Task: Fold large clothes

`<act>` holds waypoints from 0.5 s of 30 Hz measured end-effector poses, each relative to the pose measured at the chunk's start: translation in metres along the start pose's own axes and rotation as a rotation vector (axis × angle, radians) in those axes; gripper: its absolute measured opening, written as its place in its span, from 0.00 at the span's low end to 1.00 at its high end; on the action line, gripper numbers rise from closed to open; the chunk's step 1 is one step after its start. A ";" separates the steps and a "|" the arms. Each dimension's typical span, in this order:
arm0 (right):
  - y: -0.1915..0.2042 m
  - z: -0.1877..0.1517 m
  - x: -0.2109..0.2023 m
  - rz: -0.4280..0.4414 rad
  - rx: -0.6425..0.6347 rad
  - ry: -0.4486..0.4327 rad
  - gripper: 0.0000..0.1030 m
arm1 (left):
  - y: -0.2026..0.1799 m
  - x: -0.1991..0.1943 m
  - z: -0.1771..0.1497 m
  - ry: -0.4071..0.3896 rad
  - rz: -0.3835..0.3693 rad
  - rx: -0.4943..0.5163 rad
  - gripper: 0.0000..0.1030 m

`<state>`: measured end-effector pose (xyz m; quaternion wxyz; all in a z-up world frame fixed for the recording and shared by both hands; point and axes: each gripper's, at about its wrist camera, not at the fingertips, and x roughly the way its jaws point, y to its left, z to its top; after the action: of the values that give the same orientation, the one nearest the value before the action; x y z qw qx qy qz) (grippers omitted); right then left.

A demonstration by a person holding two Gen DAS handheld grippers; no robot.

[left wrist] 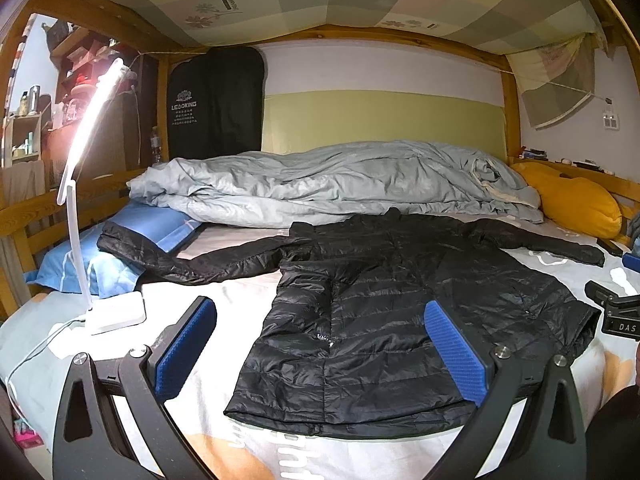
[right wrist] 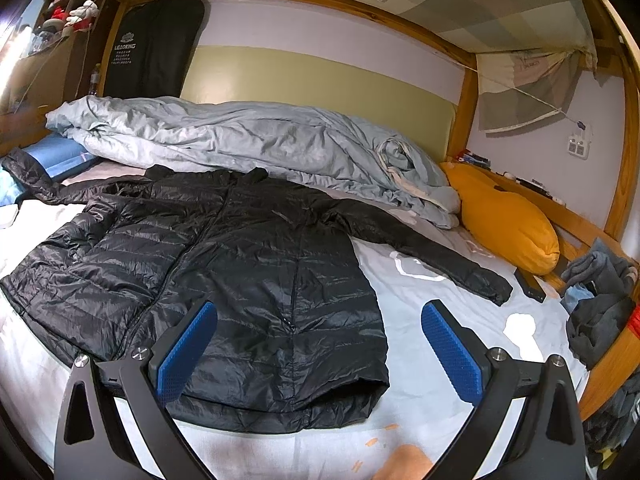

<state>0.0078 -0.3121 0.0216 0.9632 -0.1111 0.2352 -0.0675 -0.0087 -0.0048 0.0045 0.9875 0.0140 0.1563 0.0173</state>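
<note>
The black jacket (left wrist: pixel 384 312) lies spread flat on the bed (right wrist: pixel 440 320), just in front of the grey quilt (left wrist: pixel 328 180). Left gripper (left wrist: pixel 320 344) and right gripper (right wrist: pixel 320 344) hover over its hem, both wide apart, empty.

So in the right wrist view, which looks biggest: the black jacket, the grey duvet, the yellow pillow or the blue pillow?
As they appear in that view:
1. black jacket, though it lies nearer the camera
2. grey duvet, a close second
3. yellow pillow
4. blue pillow, mostly hidden under the duvet
</note>
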 end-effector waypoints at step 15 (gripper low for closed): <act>-0.009 0.000 -0.002 0.010 0.058 -0.003 1.00 | -0.002 0.001 -0.001 0.001 0.003 0.018 1.00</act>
<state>0.0052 -0.3202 0.0243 0.9667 -0.0822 0.2324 -0.0691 -0.0080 -0.0064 0.0037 0.9872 0.0231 0.1571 0.0172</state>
